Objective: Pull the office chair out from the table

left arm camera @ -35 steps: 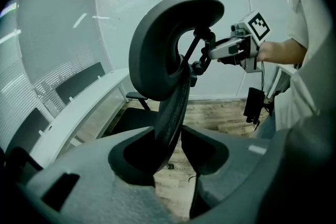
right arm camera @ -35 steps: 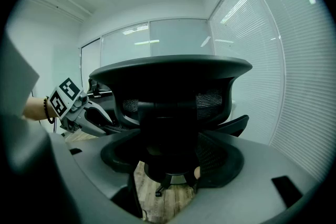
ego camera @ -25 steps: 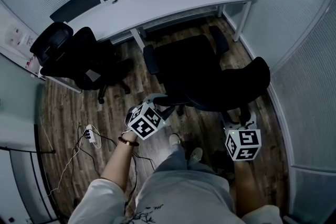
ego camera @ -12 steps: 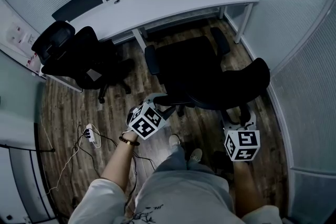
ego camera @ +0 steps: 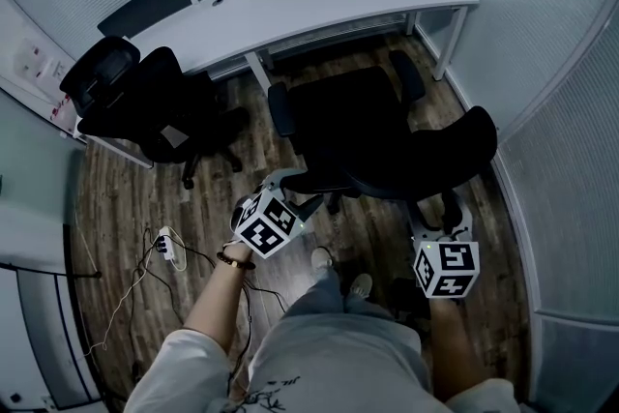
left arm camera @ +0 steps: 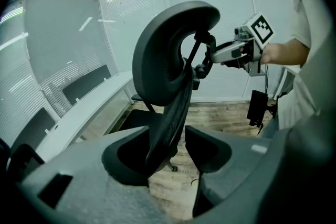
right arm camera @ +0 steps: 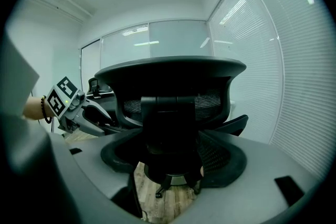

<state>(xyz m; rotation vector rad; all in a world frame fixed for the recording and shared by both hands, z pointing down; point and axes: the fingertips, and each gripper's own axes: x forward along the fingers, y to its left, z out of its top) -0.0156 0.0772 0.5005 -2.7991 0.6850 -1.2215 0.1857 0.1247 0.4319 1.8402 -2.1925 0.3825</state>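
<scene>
Left gripper [left arm camera: 176, 145] sits at the back edge of the office chair [ego camera: 368, 135]; its jaws have just been opening, mesh loose between them. Right gripper [right arm camera: 170, 155] is clamped on the chair's rear spine. Beyond the chair is the white table [ego camera: 309, 0], with the seat out from under it.

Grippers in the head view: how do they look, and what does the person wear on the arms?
The left gripper and the right gripper are grey, with dark curved fingers. Each carries a white cube with black square markers. A dark bead bracelet is on the left wrist, and pale short sleeves cover the upper arms.
</scene>
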